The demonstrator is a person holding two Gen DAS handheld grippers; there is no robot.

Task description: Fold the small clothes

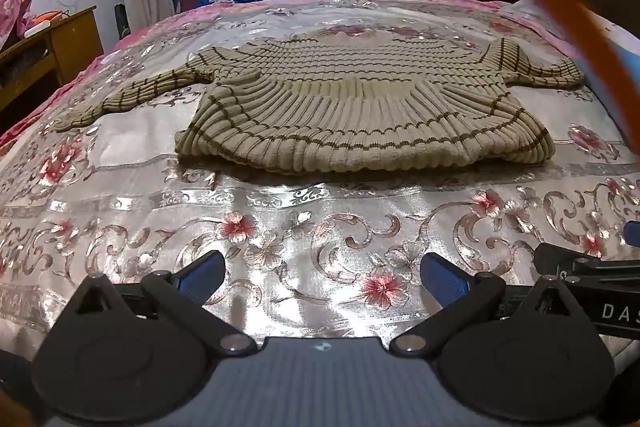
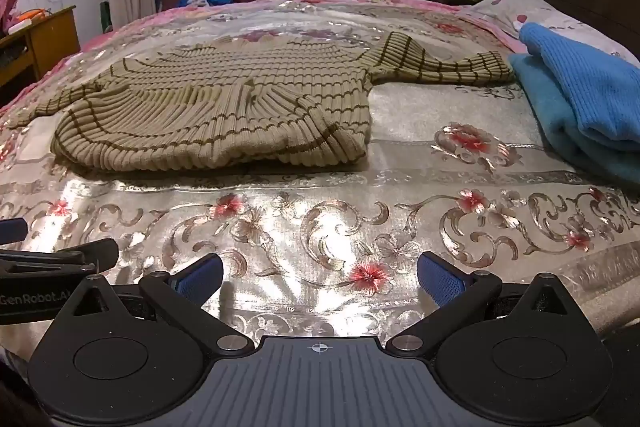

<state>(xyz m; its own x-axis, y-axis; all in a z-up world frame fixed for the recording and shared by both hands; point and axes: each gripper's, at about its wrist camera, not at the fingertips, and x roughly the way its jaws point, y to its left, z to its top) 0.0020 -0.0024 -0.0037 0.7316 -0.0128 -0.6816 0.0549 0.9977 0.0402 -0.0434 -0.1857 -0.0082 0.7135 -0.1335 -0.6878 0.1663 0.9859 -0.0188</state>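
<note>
Both grippers, left (image 1: 322, 277) and right (image 2: 320, 277), spread empty; striped ribbed sweater (image 1: 360, 111) mid-frame may slide on glossy bedspread (image 1: 280, 203)

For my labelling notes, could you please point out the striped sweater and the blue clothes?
striped sweater (image 1: 360, 115): left wrist view, on its ribbed body.
blue clothes (image 2: 588, 95): right wrist view, on the upper knit piece.

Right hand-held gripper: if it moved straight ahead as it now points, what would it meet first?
Probably the folded near edge of the striped sweater, after passing over bare bedspread. The open right hand-held gripper holds nothing; depth is uncertain.
</note>
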